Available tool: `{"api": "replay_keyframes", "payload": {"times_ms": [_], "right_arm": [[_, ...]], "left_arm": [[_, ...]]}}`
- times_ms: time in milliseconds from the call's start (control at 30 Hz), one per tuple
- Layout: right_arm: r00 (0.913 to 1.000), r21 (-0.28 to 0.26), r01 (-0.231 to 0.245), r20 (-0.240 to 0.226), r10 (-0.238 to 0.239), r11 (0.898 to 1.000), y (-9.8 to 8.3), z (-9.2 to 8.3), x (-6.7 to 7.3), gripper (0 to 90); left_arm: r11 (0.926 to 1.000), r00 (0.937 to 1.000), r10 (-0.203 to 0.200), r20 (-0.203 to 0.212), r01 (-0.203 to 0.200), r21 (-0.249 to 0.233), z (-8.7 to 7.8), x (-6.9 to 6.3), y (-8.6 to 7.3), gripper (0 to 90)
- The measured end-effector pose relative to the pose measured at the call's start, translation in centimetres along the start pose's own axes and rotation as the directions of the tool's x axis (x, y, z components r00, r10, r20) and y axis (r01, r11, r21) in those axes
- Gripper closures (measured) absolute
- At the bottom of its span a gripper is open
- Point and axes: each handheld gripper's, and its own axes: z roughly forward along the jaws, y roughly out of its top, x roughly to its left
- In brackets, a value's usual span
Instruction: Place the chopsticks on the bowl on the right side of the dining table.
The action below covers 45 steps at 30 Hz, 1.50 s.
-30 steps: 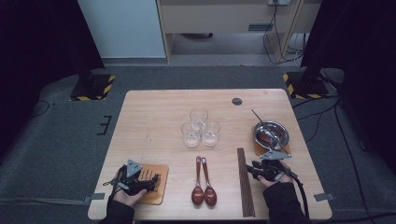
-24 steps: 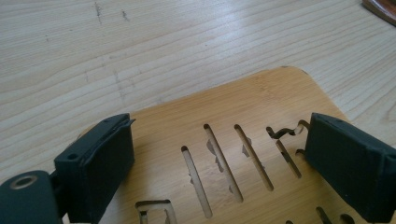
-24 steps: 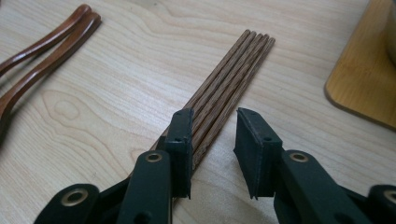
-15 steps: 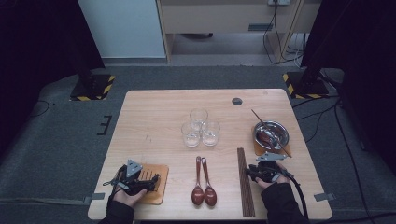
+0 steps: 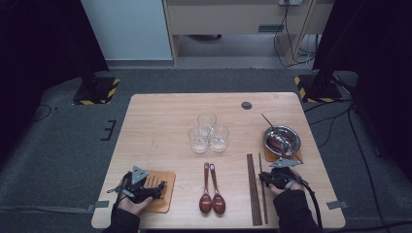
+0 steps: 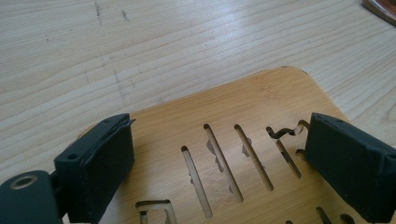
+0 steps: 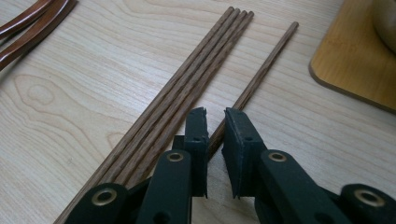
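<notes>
A pale wood table [image 5: 160, 126] stands on grey carpet [image 5: 63, 145], with dark drapes on both sides, a white wall panel at the back and cables on the floor. At the near right, the right gripper [image 7: 215, 122] sits low over a lone chopstick [image 7: 261, 74]. Its jaws have just been closing, and now only a thin gap is left, with the chopstick running in between them. I cannot tell if the pads press on it yet. Just beside it lies a tight bundle of chopsticks [image 7: 196, 79]. At the near left, the left gripper [image 6: 219, 154] rests over a slotted wood board [image 6: 243, 112], jaws spread wide and holding nothing. Two spoons [image 5: 212, 194] lie side by side in the near middle. Three glasses [image 5: 208, 133] stand bunched in the centre. A metal bowl [image 5: 282, 141] sits on a mat at the right.
</notes>
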Motion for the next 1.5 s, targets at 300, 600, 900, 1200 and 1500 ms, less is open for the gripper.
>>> {"api": "replay_keyframes", "payload": {"times_ms": [300,600,900,1200,1500], "right_arm": [[0.9992,0.013,-0.014,0.038,0.013,1.0,-0.1,-0.4,-0.8,82.6],[0.9974,0.018,-0.026,0.068,0.024,1.0,-0.2,-0.7,-1.3,85.0],[0.995,0.002,-0.045,0.09,0.044,0.999,-0.2,-0.7,-2.1,85.5],[0.9962,-0.016,-0.027,0.083,0.028,1.0,-0.1,-0.4,-1.8,83.3],[0.9964,-0.04,-0.034,0.076,0.037,0.999,-0.6,-1.3,-2.0,80.0]], "left_arm": [[1.0,1.0,0.0,0.0,0.0,0.0,0.0,0.0,0.0,7.2],[1.0,1.0,0.0,0.0,0.0,0.0,0.0,0.0,0.0,7.2],[1.0,1.0,0.006,0.001,-0.006,-0.006,0.0,0.0,0.0,7.2],[1.0,1.0,0.006,0.001,-0.006,-0.006,0.0,0.0,0.0,7.2],[1.0,1.0,0.006,0.001,-0.006,-0.006,0.0,0.0,0.0,7.2]]}}
